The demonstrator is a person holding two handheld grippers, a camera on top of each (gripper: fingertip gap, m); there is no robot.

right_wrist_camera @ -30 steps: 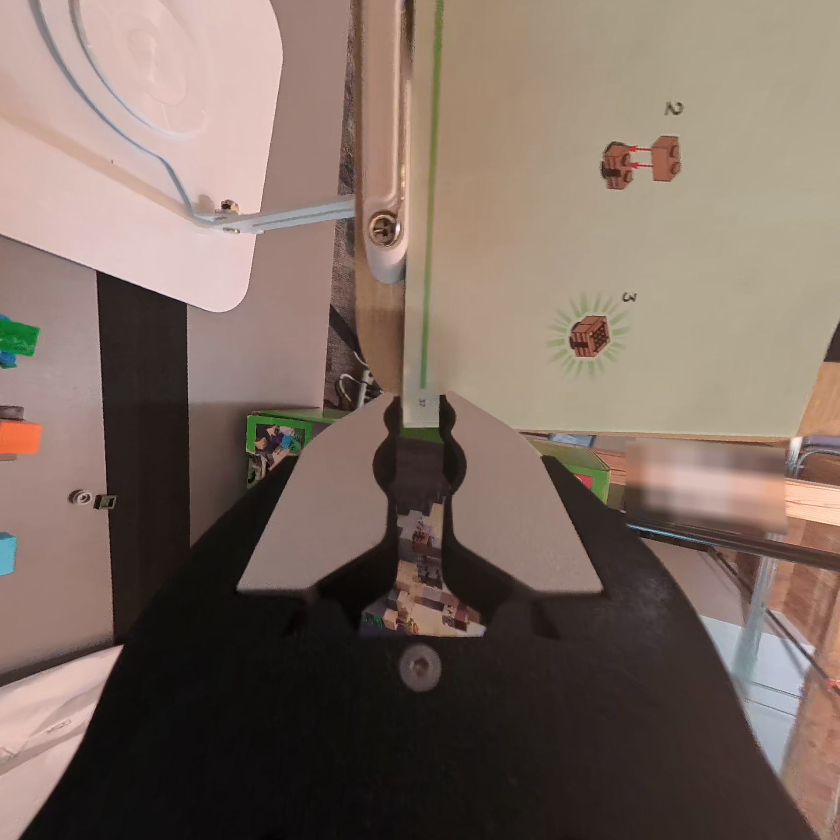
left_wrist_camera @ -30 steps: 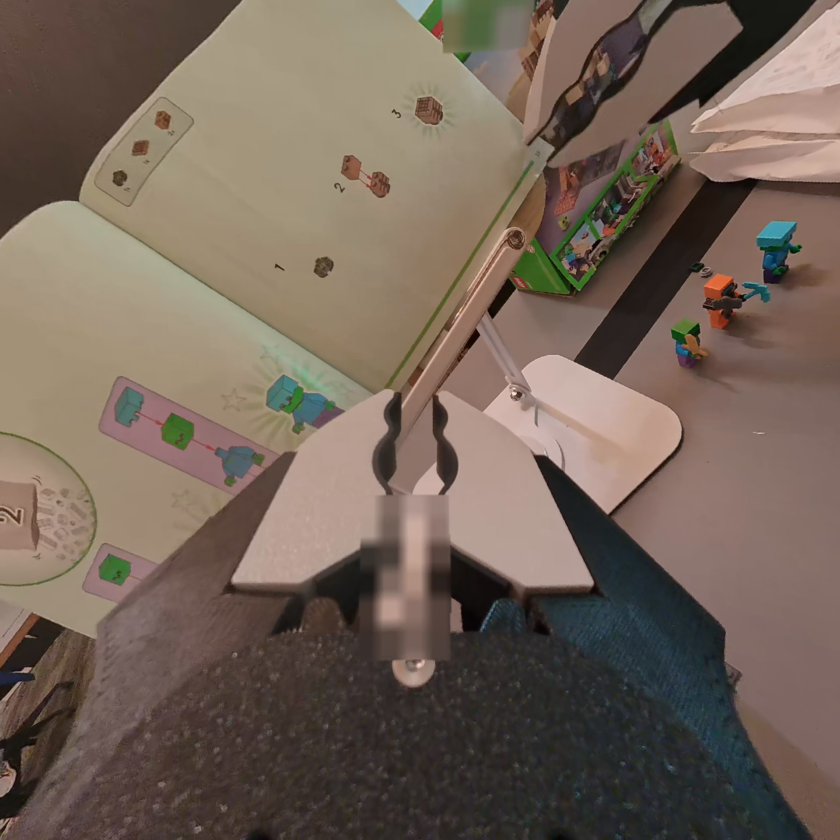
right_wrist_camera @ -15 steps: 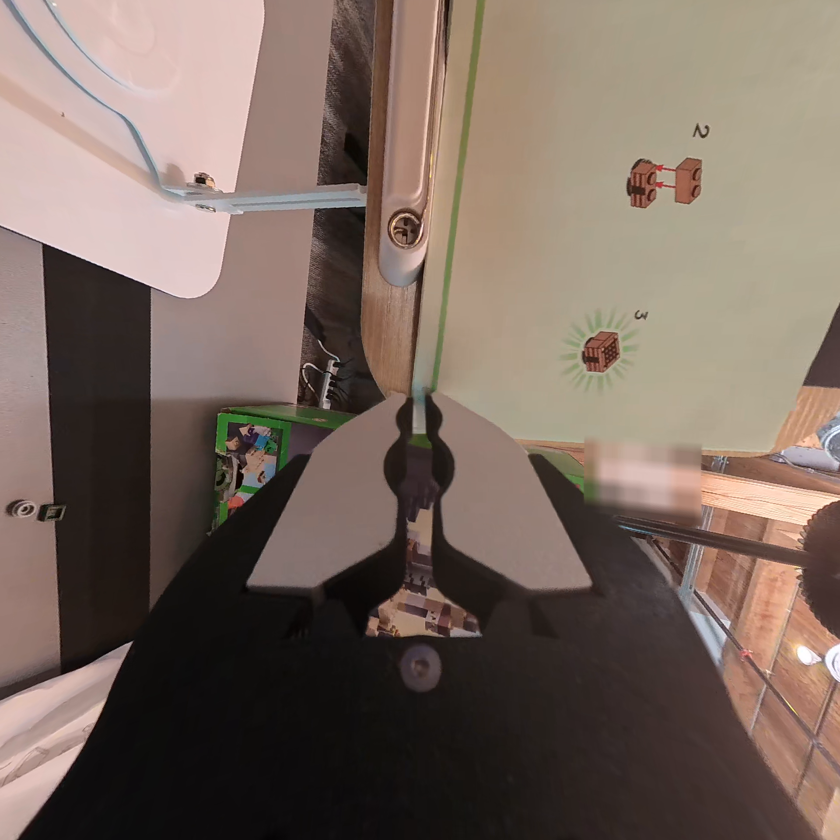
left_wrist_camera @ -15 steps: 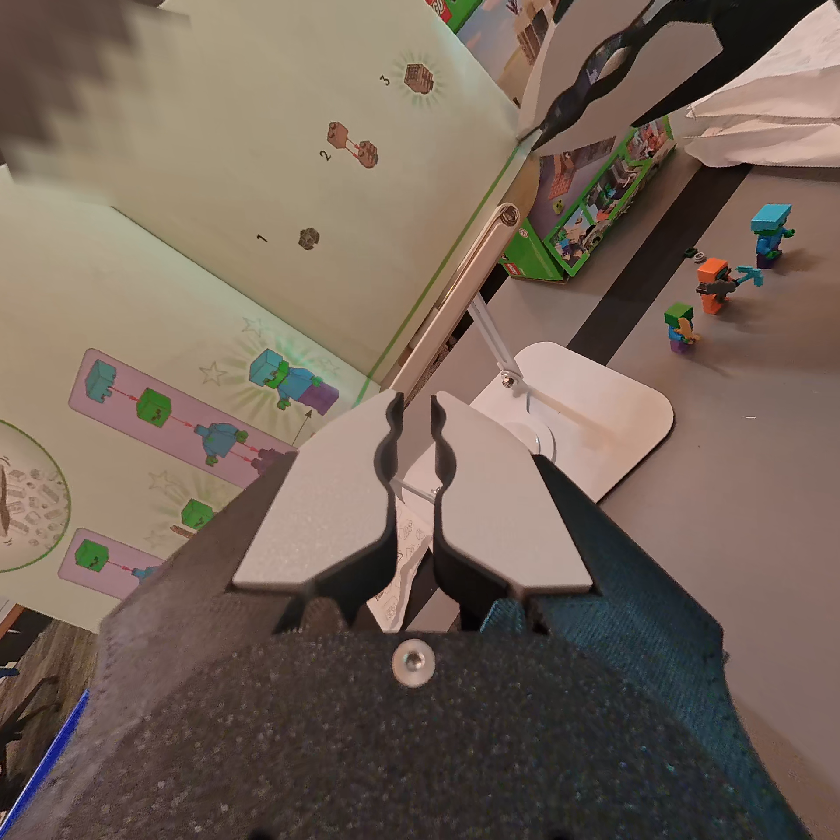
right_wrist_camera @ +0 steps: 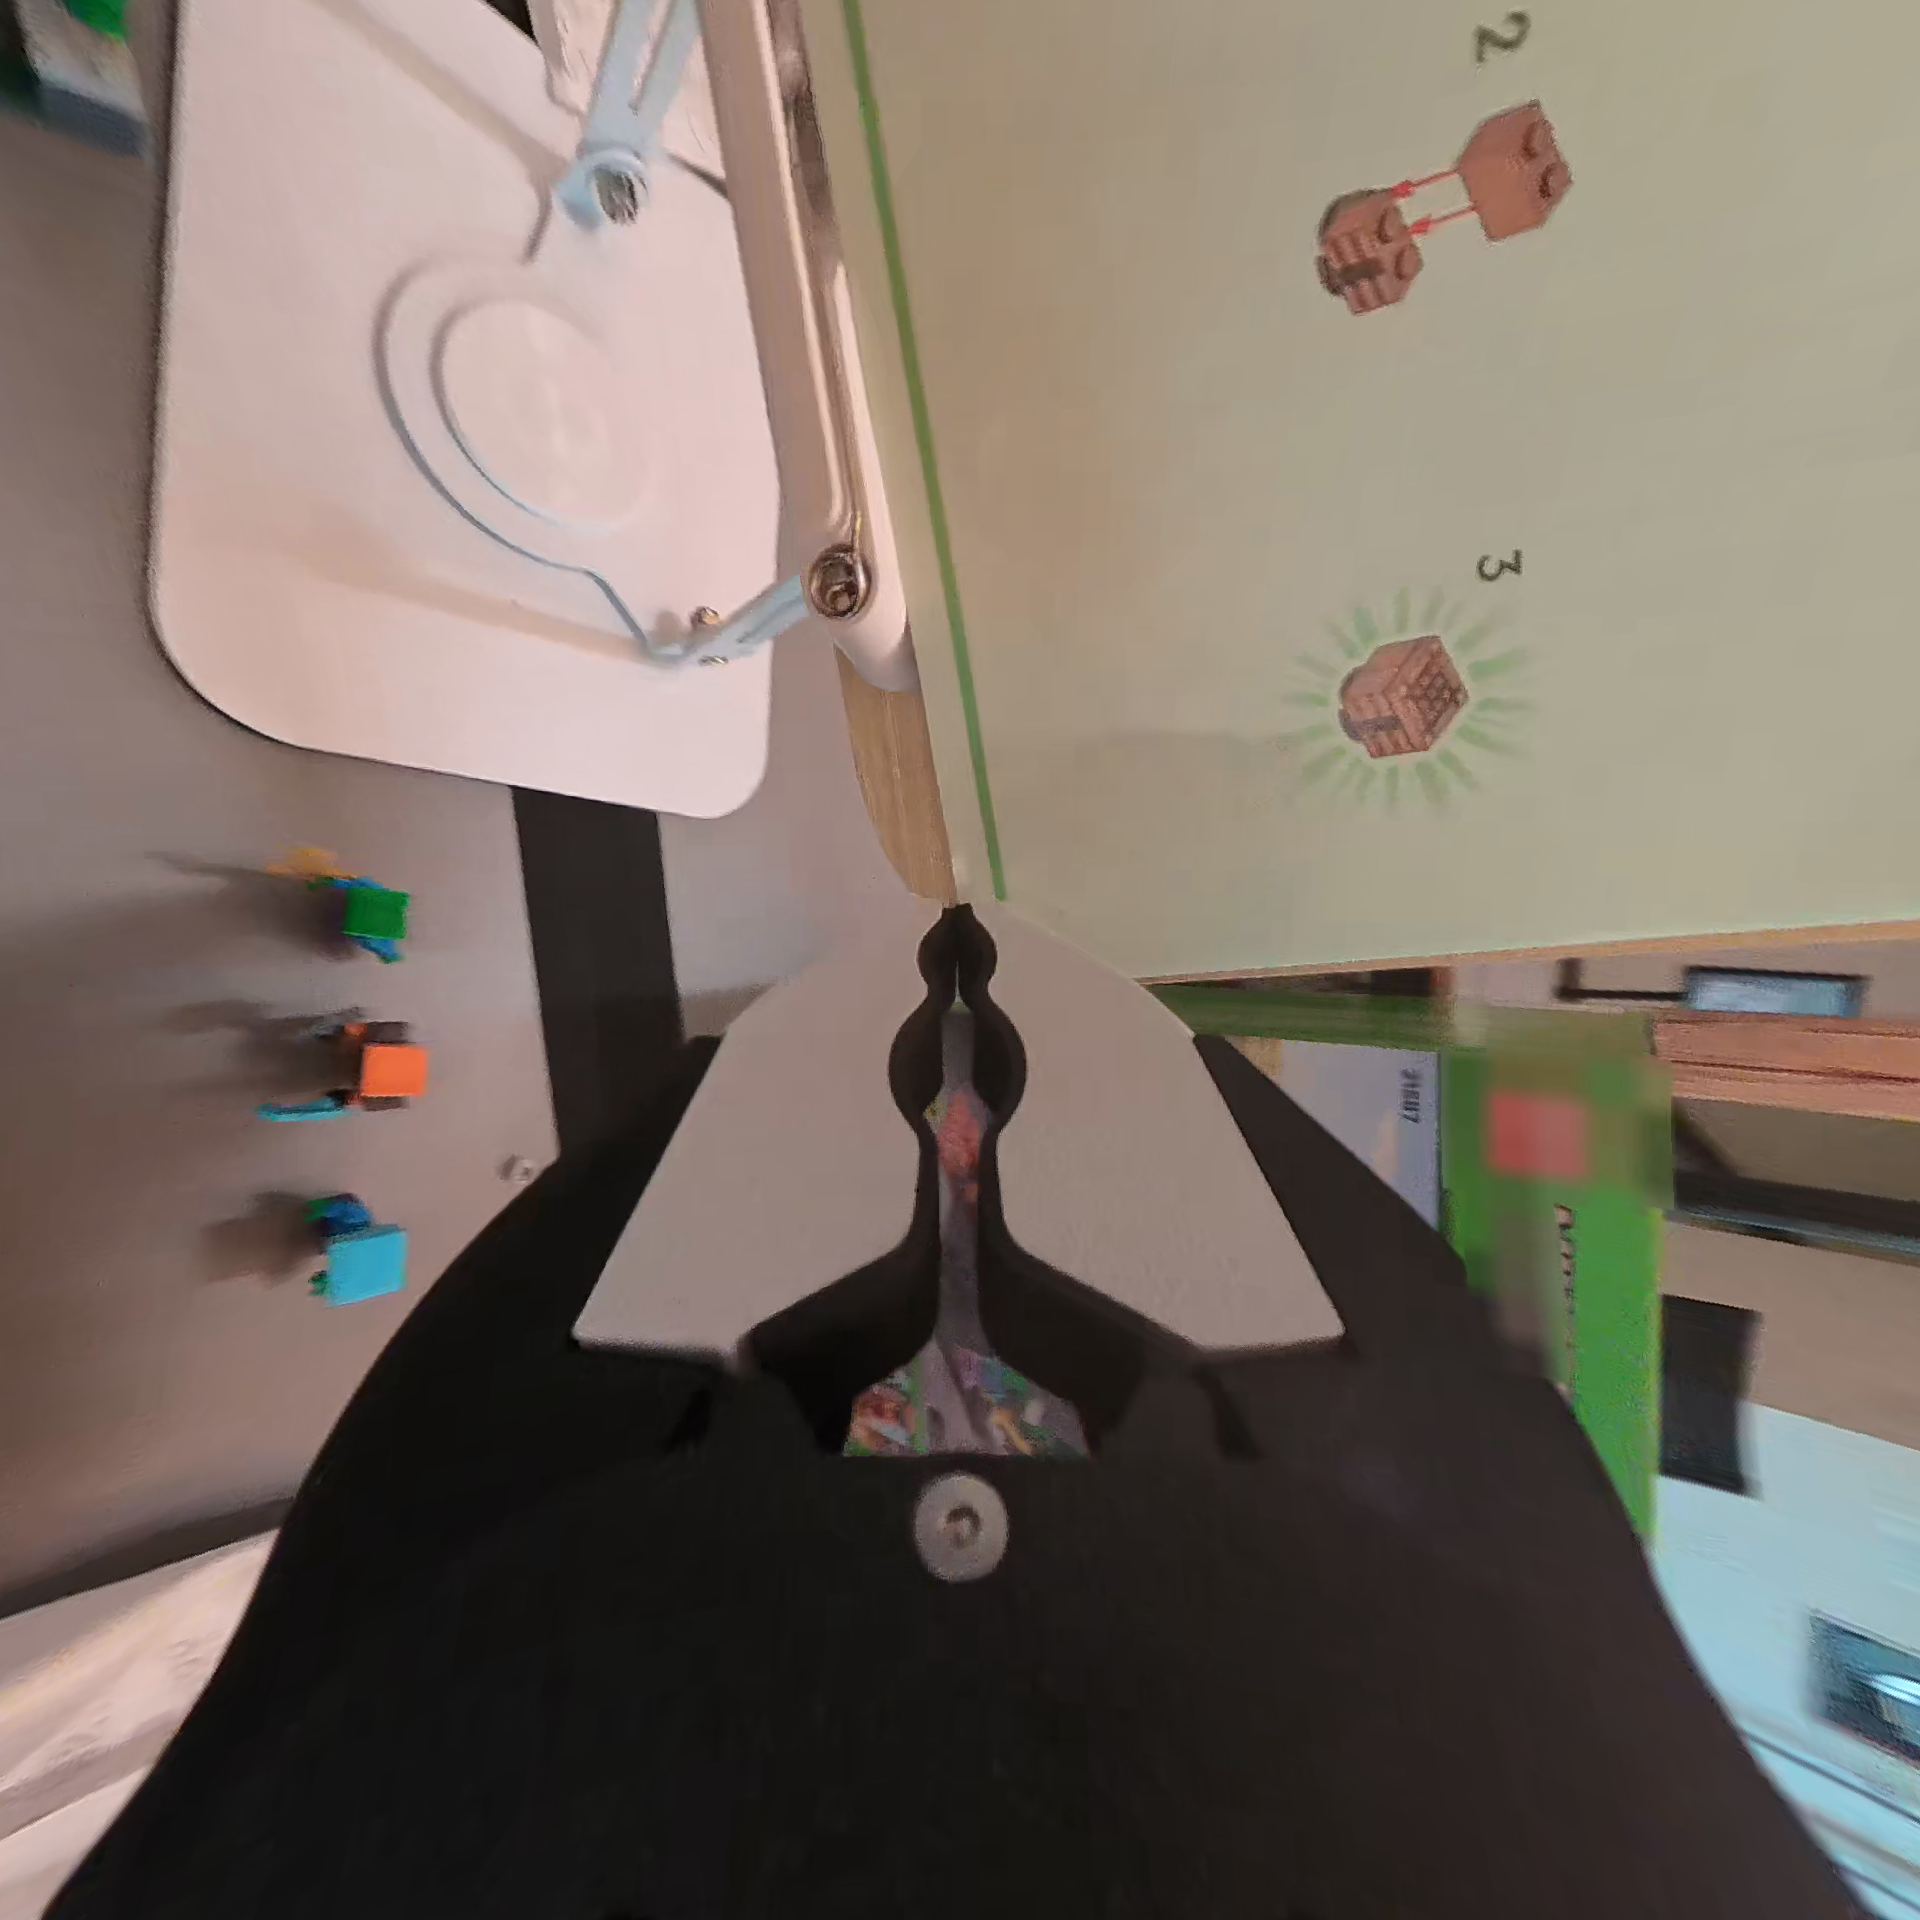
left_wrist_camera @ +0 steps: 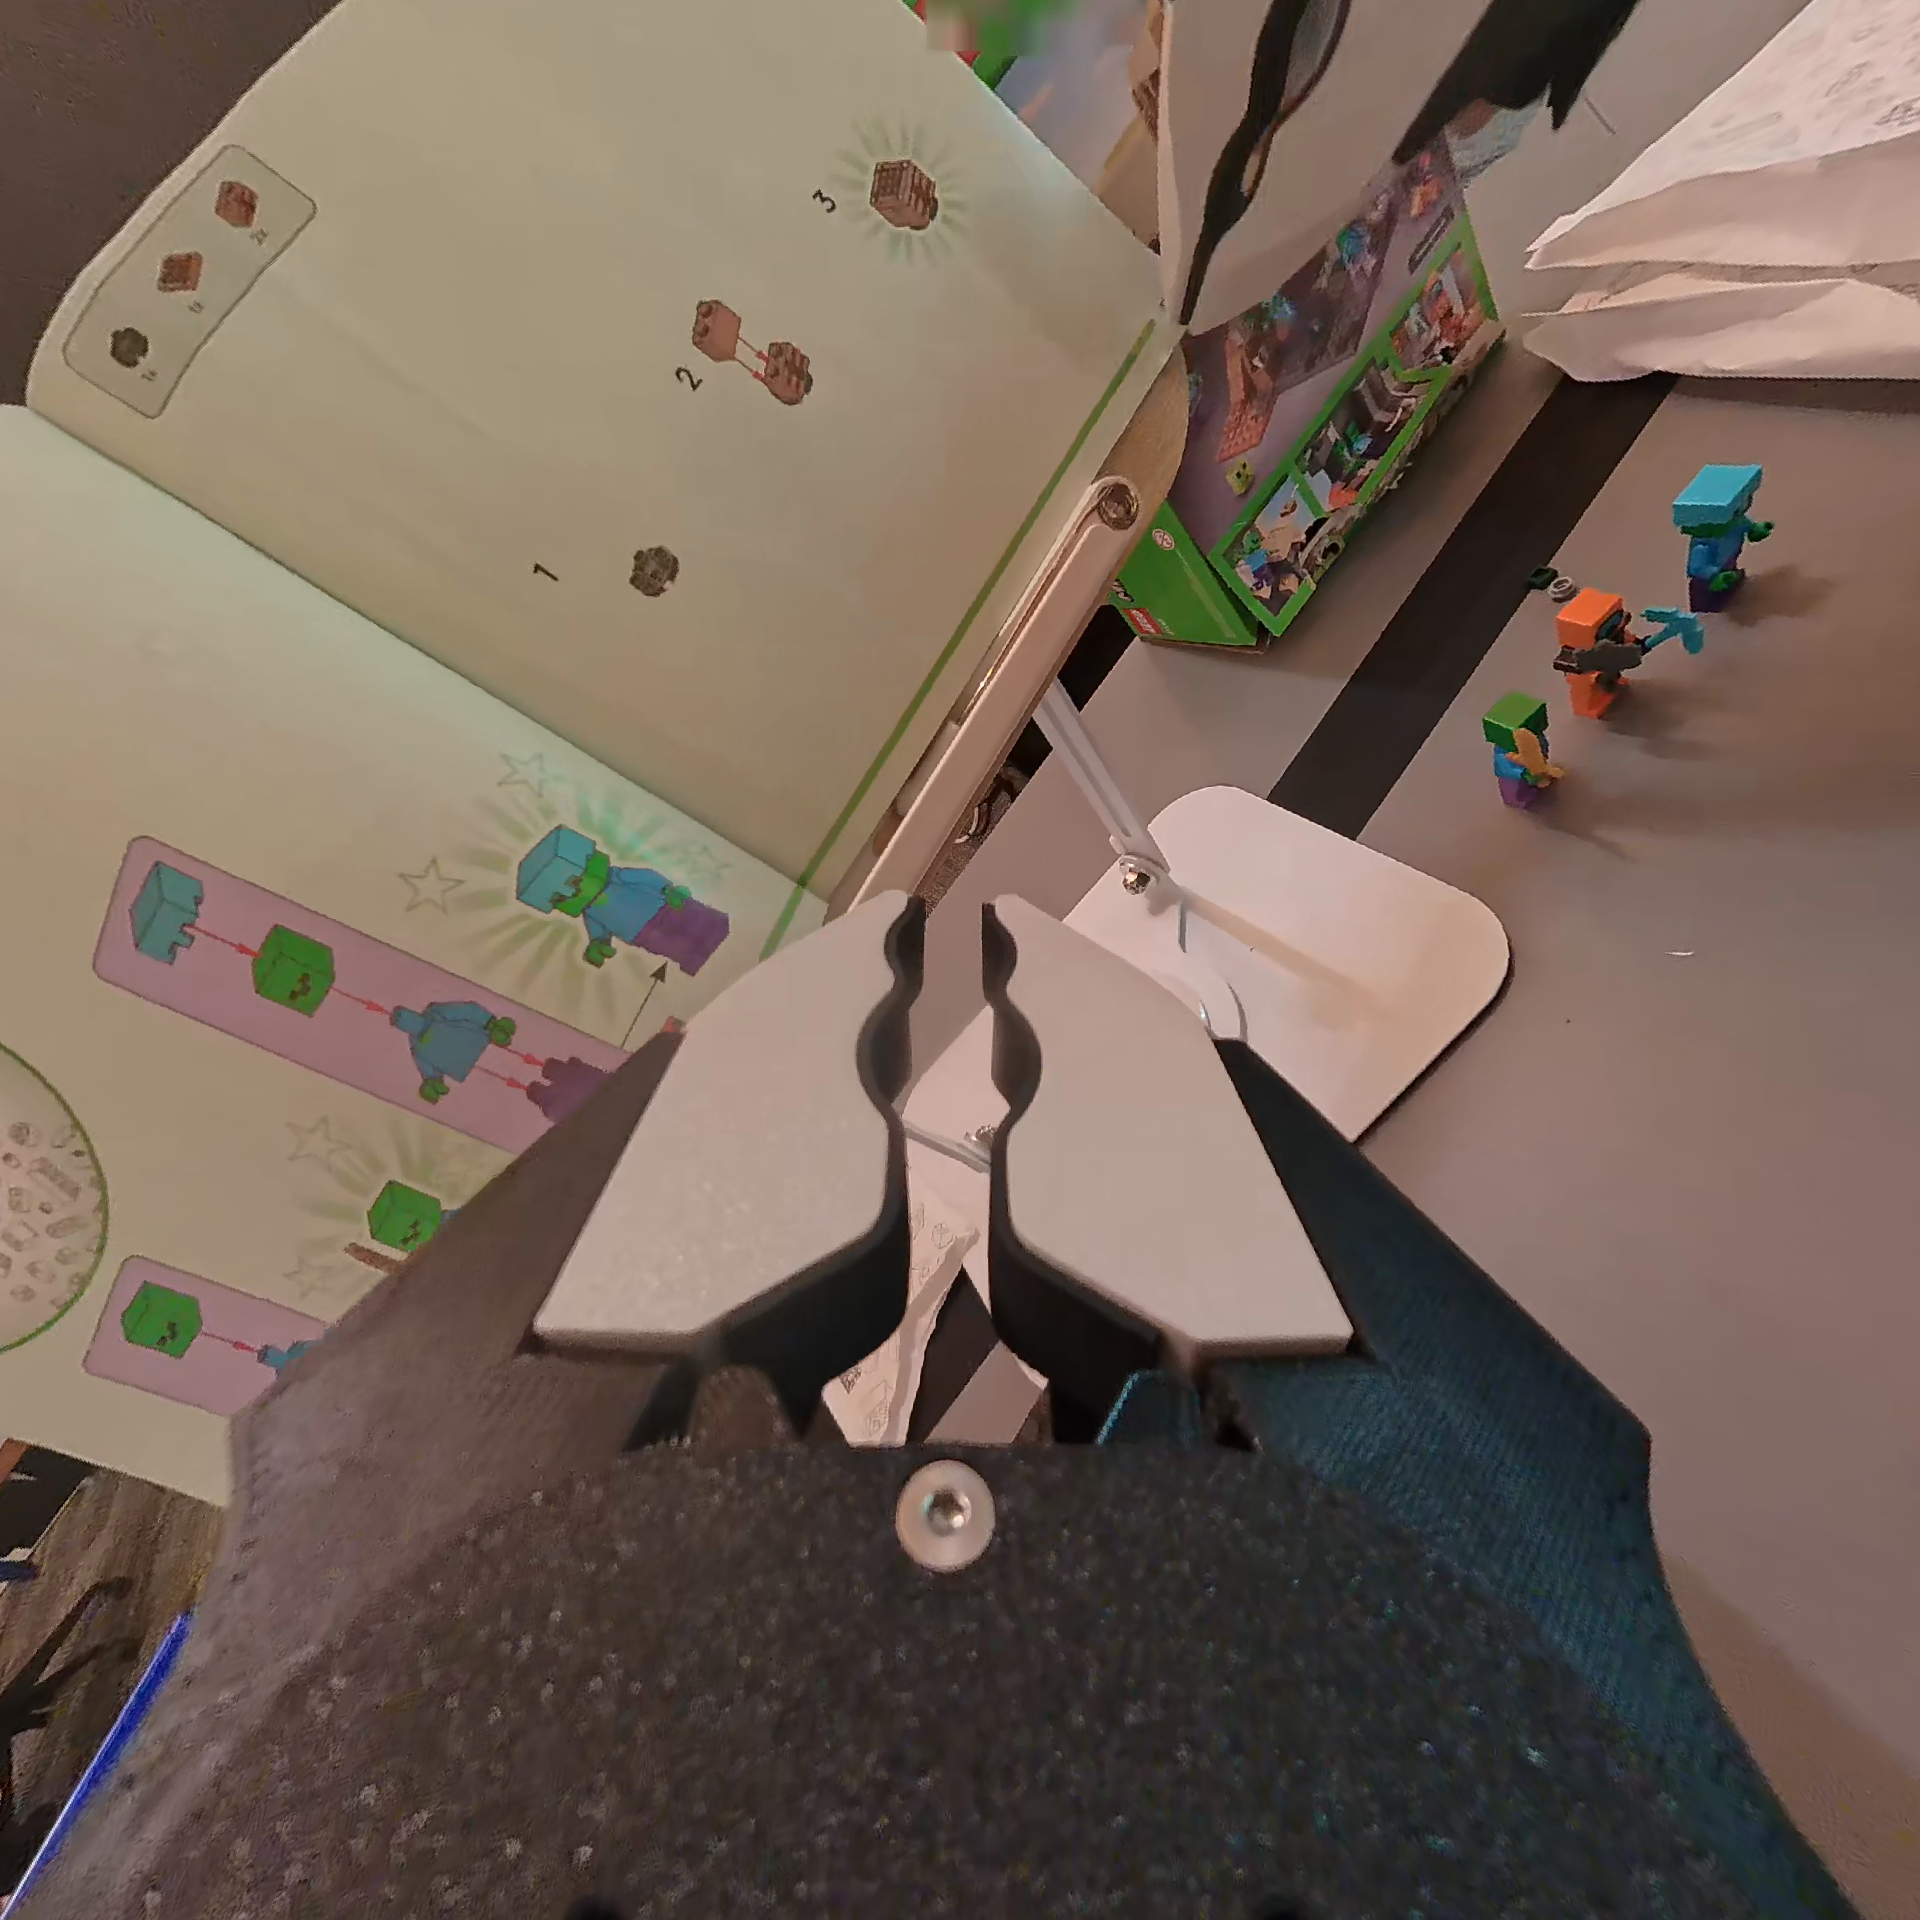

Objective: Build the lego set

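The open instruction booklet (left_wrist_camera: 623, 416) rests on a tilted stand with a white base plate (left_wrist_camera: 1351, 966). My left gripper (left_wrist_camera: 951, 914) is open and empty, just short of the stand's lower edge. My right gripper (right_wrist_camera: 958, 914) is shut, its tips at the lower corner of the booklet's page (right_wrist_camera: 1351, 468); I cannot tell if paper is pinched. It also shows at the top of the left wrist view (left_wrist_camera: 1184, 307). Three built minifigures stand on the grey table: green-headed (left_wrist_camera: 1519, 748), orange-headed (left_wrist_camera: 1595, 649) and cyan-headed (left_wrist_camera: 1720, 530).
The green set box (left_wrist_camera: 1320, 468) lies behind the stand, also in the right wrist view (right_wrist_camera: 1548, 1247). White paper bags (left_wrist_camera: 1745, 260) lie at the far right. A dark stripe (left_wrist_camera: 1455, 623) crosses the table. Two tiny loose parts (left_wrist_camera: 1550, 582) lie by the minifigures. Tip to tip, the grippers are about 20 centimetres apart. Both grippers' tips are roughly 20 centimetres from the white base plate (left_wrist_camera: 1351, 966).
My left gripper has let go of the stand's metal page arm, opened and drawn back. My right gripper has closed at the page corner and swung, bringing the minifigures into its view.
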